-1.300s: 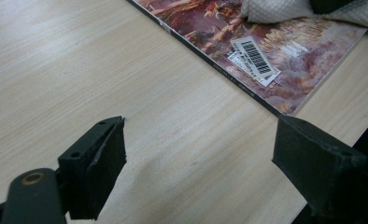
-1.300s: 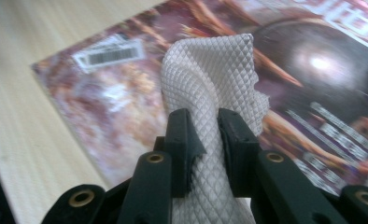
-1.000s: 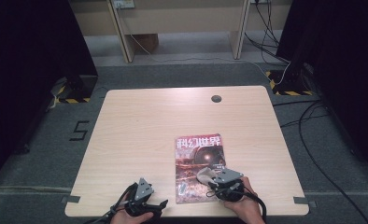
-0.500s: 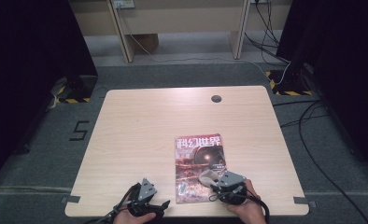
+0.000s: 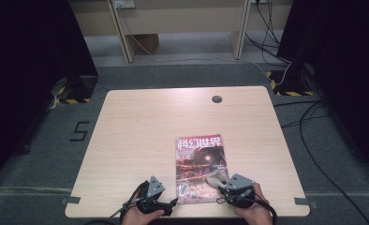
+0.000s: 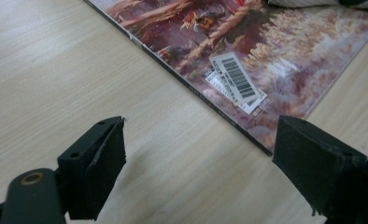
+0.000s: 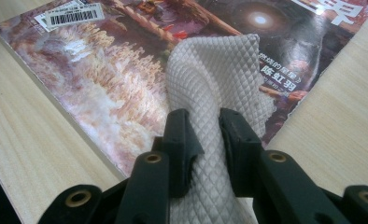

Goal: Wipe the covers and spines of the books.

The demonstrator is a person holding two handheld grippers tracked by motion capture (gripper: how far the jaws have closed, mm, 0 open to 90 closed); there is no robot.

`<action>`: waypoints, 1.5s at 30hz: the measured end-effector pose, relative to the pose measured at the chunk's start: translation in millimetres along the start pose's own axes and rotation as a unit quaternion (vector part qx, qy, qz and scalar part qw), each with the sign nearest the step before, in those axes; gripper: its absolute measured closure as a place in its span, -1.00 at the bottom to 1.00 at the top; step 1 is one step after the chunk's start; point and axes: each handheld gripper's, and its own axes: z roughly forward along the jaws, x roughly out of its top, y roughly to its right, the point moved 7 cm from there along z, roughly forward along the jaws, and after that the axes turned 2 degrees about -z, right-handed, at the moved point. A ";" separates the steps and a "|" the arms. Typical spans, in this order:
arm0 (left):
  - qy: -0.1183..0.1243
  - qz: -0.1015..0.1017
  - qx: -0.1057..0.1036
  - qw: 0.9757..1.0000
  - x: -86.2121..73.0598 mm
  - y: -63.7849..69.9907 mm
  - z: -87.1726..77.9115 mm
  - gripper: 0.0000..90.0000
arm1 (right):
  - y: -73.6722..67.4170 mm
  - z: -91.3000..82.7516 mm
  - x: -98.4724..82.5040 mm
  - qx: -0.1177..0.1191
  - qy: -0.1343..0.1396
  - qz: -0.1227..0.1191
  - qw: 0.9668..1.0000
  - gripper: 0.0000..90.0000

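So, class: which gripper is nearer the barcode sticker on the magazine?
Left. The left gripper sits just beside the barcode sticker, off the magazine's edge; the right gripper is over the cover's far side.

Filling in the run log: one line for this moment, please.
right gripper: shut on white quilted cloth, over glossy magazine | left gripper: open, beside magazine spine | wooden table

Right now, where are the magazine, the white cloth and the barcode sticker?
magazine [image 5: 199, 164]: high view, middle of its front cover.
white cloth [image 7: 215, 79]: right gripper view, the quilted fold above the jaws, lying on the cover.
barcode sticker [image 6: 238, 80]: left gripper view, on its black bars, near the cover's corner.
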 end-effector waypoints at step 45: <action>0.001 0.024 -0.005 1.000 9.1 4.1 22.2 -0.71 | 101.5 70.4 52.4 -0.084 -0.001 0.045 0.995 0.64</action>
